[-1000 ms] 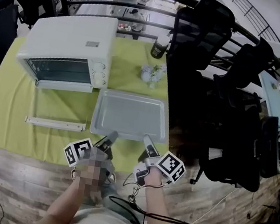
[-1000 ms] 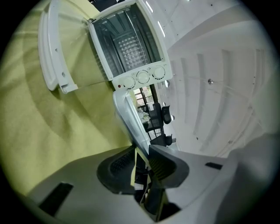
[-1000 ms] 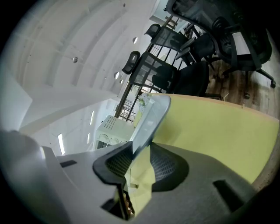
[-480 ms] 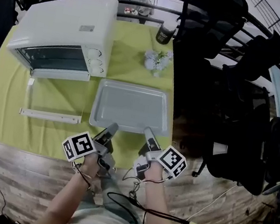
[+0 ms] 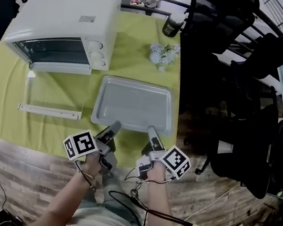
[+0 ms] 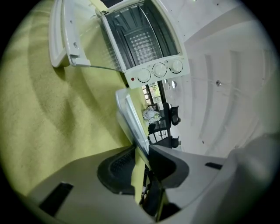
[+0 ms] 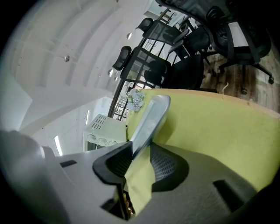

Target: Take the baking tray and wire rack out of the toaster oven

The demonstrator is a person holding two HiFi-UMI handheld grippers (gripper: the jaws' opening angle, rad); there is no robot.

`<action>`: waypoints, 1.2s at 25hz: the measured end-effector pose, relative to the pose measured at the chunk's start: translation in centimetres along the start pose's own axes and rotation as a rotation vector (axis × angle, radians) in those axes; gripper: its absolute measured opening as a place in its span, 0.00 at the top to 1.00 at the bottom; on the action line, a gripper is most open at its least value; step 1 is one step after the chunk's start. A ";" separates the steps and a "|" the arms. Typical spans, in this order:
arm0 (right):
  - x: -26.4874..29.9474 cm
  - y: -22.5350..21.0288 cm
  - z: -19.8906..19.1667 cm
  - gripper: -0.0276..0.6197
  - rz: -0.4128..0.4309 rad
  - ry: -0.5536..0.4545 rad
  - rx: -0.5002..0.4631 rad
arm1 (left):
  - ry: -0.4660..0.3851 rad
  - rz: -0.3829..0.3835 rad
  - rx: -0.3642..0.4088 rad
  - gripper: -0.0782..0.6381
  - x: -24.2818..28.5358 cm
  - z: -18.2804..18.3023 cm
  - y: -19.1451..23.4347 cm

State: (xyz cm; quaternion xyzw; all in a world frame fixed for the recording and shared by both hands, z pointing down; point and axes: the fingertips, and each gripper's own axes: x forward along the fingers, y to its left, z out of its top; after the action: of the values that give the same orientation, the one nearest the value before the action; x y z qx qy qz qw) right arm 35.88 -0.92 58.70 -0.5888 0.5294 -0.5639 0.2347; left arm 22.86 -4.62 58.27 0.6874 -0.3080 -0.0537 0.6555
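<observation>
The grey baking tray (image 5: pixel 135 103) is level at the green cloth to the right of the toaster oven (image 5: pixel 65 23); whether it rests on the cloth I cannot tell. My left gripper (image 5: pixel 113 128) is shut on the tray's near rim, left of centre. My right gripper (image 5: pixel 151 133) is shut on the same rim further right. In the left gripper view the tray (image 6: pixel 129 113) runs edge-on between the pads of the left gripper (image 6: pixel 142 155), and the wire rack (image 6: pixel 142 43) shows inside the oven. In the right gripper view the tray (image 7: pixel 151 116) sits clamped in the right gripper (image 7: pixel 140 153).
The oven's glass door (image 5: pixel 53 96) lies open flat on the cloth, its handle (image 5: pixel 49 112) toward me. A dark bottle (image 5: pixel 172 24) and a small white bunch of flowers (image 5: pixel 162 54) stand behind the tray. Black office chairs (image 5: pixel 228 70) crowd the table's right side.
Both grippers, still shut on the tray's near rim, have sunk a little toward the cloth. The head view has shifted, so the oven looks nearer.
</observation>
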 end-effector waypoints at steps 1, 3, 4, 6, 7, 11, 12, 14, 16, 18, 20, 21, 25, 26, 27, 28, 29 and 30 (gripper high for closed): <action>-0.1 -0.2 0.0 0.77 -0.003 -0.001 0.000 | 0.003 0.000 -0.002 0.77 0.1 -0.1 0.1; -0.2 -0.5 0.0 0.77 -0.010 -0.002 0.003 | 0.007 0.002 -0.008 0.77 0.1 -0.4 0.3; -0.2 -0.6 -0.1 0.77 -0.013 -0.001 0.005 | 0.009 0.004 -0.012 0.77 0.1 -0.5 0.4; -0.2 -0.9 -0.1 0.77 -0.019 0.001 0.008 | 0.011 0.008 -0.022 0.77 0.2 -0.6 0.7; -0.1 -1.1 -0.2 0.77 -0.022 0.001 0.009 | 0.012 0.011 -0.025 0.77 0.2 -0.7 0.9; -0.1 -1.6 -0.4 0.77 -0.029 0.003 0.010 | 0.013 0.025 -0.023 0.77 0.3 -1.0 1.3; -0.1 -1.7 -0.4 0.77 -0.032 0.003 0.010 | 0.013 0.030 -0.023 0.77 0.2 -1.1 1.4; -0.1 -1.9 -0.5 0.77 -0.039 0.003 0.007 | 0.013 0.039 -0.024 0.77 0.2 -1.2 1.6; -0.1 -2.1 -0.6 0.77 -0.047 0.004 0.003 | 0.014 0.050 -0.023 0.77 0.3 -1.3 1.8; -0.1 -2.4 -0.7 0.77 -0.060 0.006 0.000 | 0.019 0.067 -0.022 0.77 0.3 -1.5 2.2; -0.1 -2.8 -0.9 0.77 -0.078 0.007 -0.003 | 0.026 0.087 -0.024 0.78 0.3 -1.6 2.5; -0.1 -3.0 -1.0 0.77 -0.088 0.009 -0.005 | 0.029 0.096 -0.024 0.78 0.2 -1.7 2.7; 0.1 -3.5 -1.4 0.77 -0.116 0.013 -0.004 | 0.038 0.111 -0.033 0.80 0.3 -1.8 3.2; 0.1 -3.6 -1.4 0.78 -0.118 0.014 0.000 | 0.039 0.112 -0.036 0.80 0.3 -1.9 3.3; 0.1 -3.7 -1.4 0.78 -0.121 0.015 0.002 | 0.041 0.114 -0.038 0.80 0.3 -1.9 3.4; 0.1 -3.8 -1.5 0.78 -0.126 0.017 0.003 | 0.044 0.118 -0.040 0.80 0.3 -1.9 3.5; 0.1 -3.9 -1.5 0.78 -0.132 0.019 0.001 | 0.048 0.124 -0.042 0.80 0.3 -2.0 3.6; 0.1 -4.1 -1.5 0.78 -0.140 0.019 -0.002 | 0.053 0.130 -0.045 0.80 0.4 -2.0 3.8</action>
State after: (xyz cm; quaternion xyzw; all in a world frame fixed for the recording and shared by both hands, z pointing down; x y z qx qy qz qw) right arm 35.97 0.85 62.68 -0.6193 0.4896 -0.5840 0.1891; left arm 22.80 -2.84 62.22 0.6521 -0.3335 0.0003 0.6808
